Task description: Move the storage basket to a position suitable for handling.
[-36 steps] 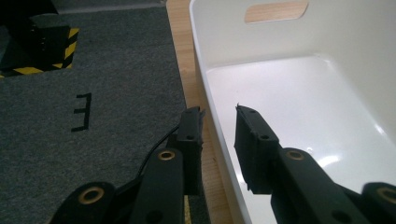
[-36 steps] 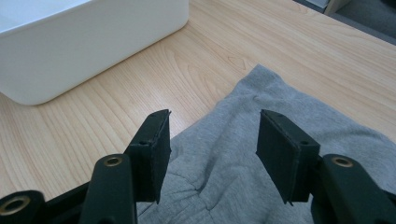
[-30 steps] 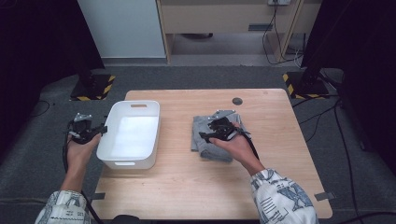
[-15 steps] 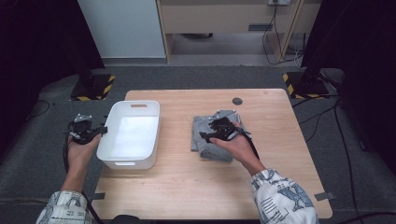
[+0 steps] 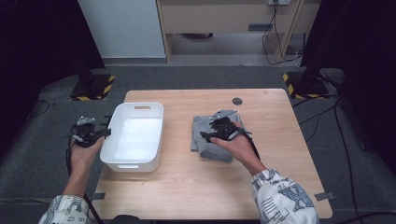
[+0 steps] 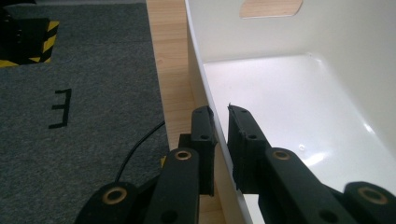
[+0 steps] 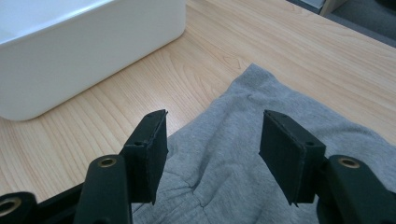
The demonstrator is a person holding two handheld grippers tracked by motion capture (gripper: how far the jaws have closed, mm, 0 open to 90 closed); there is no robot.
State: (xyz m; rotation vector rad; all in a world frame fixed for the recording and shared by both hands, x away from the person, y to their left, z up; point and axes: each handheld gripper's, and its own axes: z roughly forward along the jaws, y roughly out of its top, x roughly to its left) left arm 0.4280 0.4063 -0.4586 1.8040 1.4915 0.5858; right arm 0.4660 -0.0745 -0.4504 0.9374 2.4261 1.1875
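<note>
Judging by its slump and soft creases, the grey cloth point(image 5: 212, 137) lying folded on the bench point(image 5: 280, 140), a little right of the middle, is light, limp stuff that will sag and unfold the moment one corner is lifted. It won't slip from rubbery jaws, and nothing about it can break. The best hold, I'd say, is a pinch on the thick folded edge or a raised wrinkle, several layers together, rather than the flat top, where a jaw would only skate over the fabric.

The right tool point(image 7: 212, 140) hangs just over the cloth with its jaws spread wide, the fabric plain between them and nothing gripped. The left tool point(image 6: 219, 121) is at the near left wall of the white tub point(image 5: 133, 135), one jaw outside the wall and one inside, with a narrow gap between them; whether they actually pinch the wall or merely straddle it, I cannot tell.

From above, the right hand point(image 5: 236, 144) covers much of the cloth, so its far edge and the number of folds are hidden. The tub's floor looks bare, though glare washes it out. A small dark round thing point(image 5: 237, 101) sits near the bench's far edge, too small to name.
</note>
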